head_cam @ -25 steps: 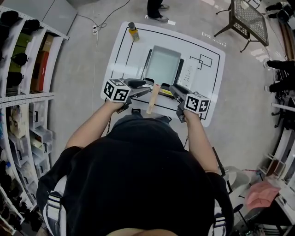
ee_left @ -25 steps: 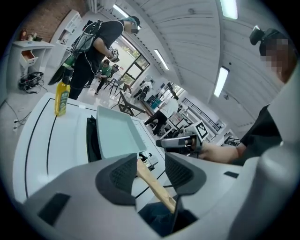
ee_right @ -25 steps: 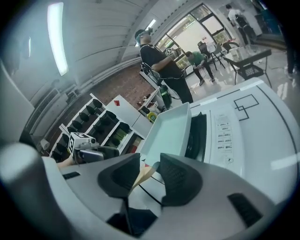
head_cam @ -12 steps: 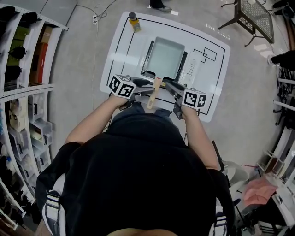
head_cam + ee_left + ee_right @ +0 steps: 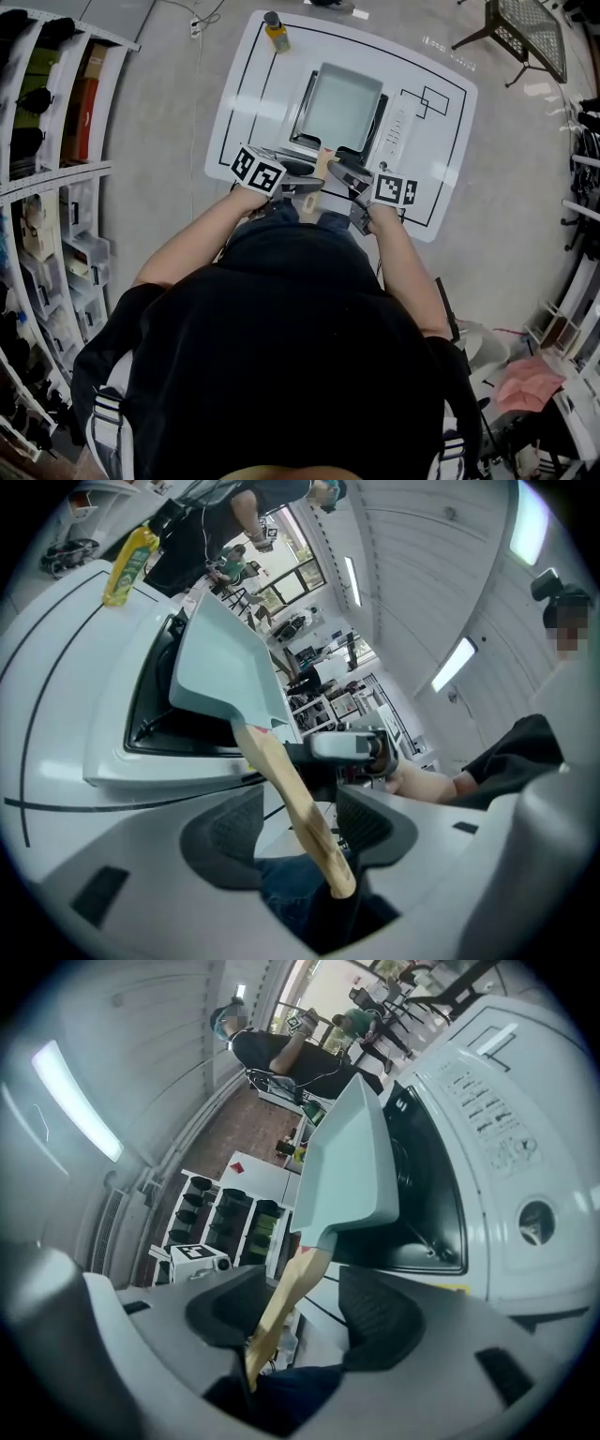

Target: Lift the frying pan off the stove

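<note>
Yellow plastic bottle [image 5: 275, 31], dark cap, far beyond the left jaws and off to their left, at the back corner of white table [image 5: 242, 103] with thin black outlines.

Left gripper [image 5: 300, 822]: grey moulded body, black ribbed pads [image 5: 234, 829]. Jaws spread wide, just been opening. Wooden handle [image 5: 291, 803] running lengthways between the pads, gap visible on both sides, nothing clamped. Butt end deep in the throat behind the pads.

Straight ahead of both jaw sets: frying pan [image 5: 342, 98]. Square, shallow, pale mint, smooth matte finish, low straight walls. Seated on stove [image 5: 398, 127], over its black rectangular recess. Handle flat, light bare wood, rounded tip, small red mark at the pan joint, pointing back between the two grippers.

Right gripper [image 5: 302, 1314]: same grey body, same ribbed pads. Jaws wide apart, also just been opening. Handle between them, tight against the left pad; contact there impossible to tell. Clear gap to the right pad. No grip.

Gripper tips close together, facing each other across the handle.

Right of the right jaws: stove's white control panel [image 5: 487, 1101], glossy, printed markings, one round knob [image 5: 536, 1222] near its front edge.
</note>
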Motion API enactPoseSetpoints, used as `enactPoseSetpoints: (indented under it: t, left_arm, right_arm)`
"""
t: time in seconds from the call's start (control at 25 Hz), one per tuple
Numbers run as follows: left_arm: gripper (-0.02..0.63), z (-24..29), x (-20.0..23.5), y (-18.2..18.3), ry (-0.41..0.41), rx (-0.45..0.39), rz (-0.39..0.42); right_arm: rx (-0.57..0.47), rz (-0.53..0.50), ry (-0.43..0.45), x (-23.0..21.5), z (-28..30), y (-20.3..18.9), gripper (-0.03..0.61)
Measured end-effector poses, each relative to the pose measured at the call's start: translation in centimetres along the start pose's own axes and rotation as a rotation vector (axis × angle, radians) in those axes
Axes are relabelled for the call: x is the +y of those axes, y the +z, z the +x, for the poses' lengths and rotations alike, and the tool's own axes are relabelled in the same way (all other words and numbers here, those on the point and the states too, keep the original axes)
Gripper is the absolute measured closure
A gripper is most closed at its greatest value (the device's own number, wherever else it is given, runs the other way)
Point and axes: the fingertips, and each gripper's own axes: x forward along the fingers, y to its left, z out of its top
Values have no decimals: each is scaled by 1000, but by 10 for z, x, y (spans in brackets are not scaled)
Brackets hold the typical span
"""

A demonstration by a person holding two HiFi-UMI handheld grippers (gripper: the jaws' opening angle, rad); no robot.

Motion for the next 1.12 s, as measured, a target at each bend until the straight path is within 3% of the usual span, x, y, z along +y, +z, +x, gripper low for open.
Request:
enactPoseSetpoints:
  t: [0.56,1.12]
  left_arm:
    - [377,18,-4,-13,-92,16,-100]
    - [460,26,-11,-18,-168,27,-152]
  right_arm:
    - [102,43,122,2,30,-20,310]
    - [77,165,307,16,48,-9,318]
